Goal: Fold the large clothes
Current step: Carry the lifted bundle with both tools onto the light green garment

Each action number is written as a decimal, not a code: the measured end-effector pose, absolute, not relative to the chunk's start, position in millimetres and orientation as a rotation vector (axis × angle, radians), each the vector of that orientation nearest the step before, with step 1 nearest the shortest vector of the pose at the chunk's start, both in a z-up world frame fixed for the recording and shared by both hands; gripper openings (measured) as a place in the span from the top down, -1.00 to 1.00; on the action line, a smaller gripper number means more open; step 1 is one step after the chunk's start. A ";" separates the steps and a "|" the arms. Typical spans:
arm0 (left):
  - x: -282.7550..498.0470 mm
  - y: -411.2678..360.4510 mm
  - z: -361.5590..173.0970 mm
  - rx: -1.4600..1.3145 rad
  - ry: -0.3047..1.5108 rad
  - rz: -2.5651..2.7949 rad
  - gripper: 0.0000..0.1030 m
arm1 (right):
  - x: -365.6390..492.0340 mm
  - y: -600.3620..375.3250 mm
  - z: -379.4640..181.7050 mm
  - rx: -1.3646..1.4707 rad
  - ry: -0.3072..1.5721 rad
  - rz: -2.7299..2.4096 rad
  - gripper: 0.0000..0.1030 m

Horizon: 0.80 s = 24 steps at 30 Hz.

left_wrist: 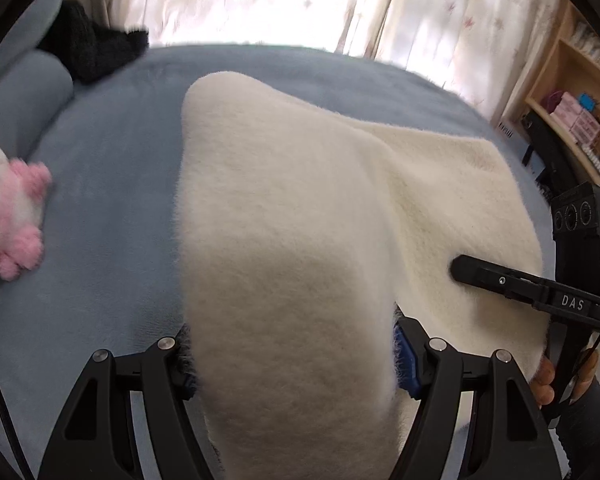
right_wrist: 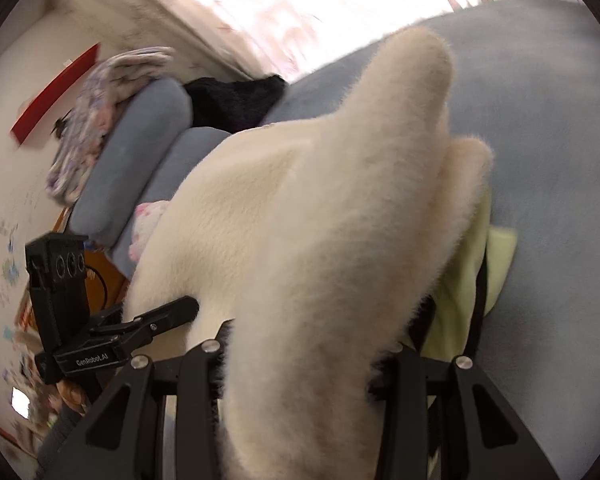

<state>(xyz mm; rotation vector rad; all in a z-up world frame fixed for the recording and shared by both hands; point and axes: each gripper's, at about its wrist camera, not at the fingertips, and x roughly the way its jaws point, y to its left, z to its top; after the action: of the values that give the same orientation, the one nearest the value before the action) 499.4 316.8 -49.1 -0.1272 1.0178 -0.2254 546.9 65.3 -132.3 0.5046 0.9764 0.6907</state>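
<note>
Evidently both grippers have a bunch of the cream fleece garment (left_wrist: pixel 284 216) between their jaws; the left gripper (left_wrist: pixel 296 360) is clamped on a thick roll of it, jaws held fairly wide by the bulk, and the right gripper (right_wrist: pixel 304 344) pinches a narrower bunch, jaws closer together. From each grip the garment runs forward, away from the jaws, and its far part lies on the blue bed (left_wrist: pixel 100 184); in the right wrist view a pale green cloth (right_wrist: pixel 480 272) lies just beside the right jaw, partly under the fleece, and whether it belongs to the garment I cannot tell.

My judgement: the step in hand is carrying a held edge over the garment to lay a fold. To do it well, keep both grips firm until the edge is down; move the two hands together, level with each other, so the fold line stays straight; lay the held edge flush on the part beyond the jaws, not short of it; only then release. Fleece this thick will spring back and slide little, so press it flat after letting go; watch that the green cloth is not dragged along.

A pink plush toy (left_wrist: pixel 8 216) lies well to the left of the left jaws, clear of the fold; a black garment (left_wrist: pixel 96 48) sits far ahead, by the pillows (right_wrist: pixel 148 152).
</note>
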 end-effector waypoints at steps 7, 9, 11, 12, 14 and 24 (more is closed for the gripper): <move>508.0 347.5 -91.6 -0.294 1.040 -0.285 -0.74 | 551.3 53.2 -180.7 0.664 1.026 0.688 0.01; 507.0 349.5 -93.1 -0.309 1.039 -0.284 -0.74 | 549.8 51.3 -179.4 0.672 1.046 0.693 0.00; 505.9 352.7 -94.8 -0.317 1.035 -0.283 -0.74 | 545.8 48.4 -176.0 0.677 1.052 0.697 0.00; 503.0 354.0 -94.8 -0.323 1.032 -0.285 -0.74 | 543.0 44.7 -174.6 0.676 1.048 0.698 -0.01; 493.6 356.8 -95.8 -0.337 1.038 -0.294 -0.74 | 532.8 38.0 -168.4 0.655 1.034 0.706 -0.01; 446.1 342.4 -93.7 -0.297 1.016 -0.286 -0.13 | 504.9 27.6 -149.8 0.535 1.037 0.707 0.19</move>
<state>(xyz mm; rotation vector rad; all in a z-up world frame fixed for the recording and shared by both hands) 446.1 342.4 -93.7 -0.2972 1.0160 -0.2860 504.9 27.6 -149.8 0.5353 1.0374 0.7073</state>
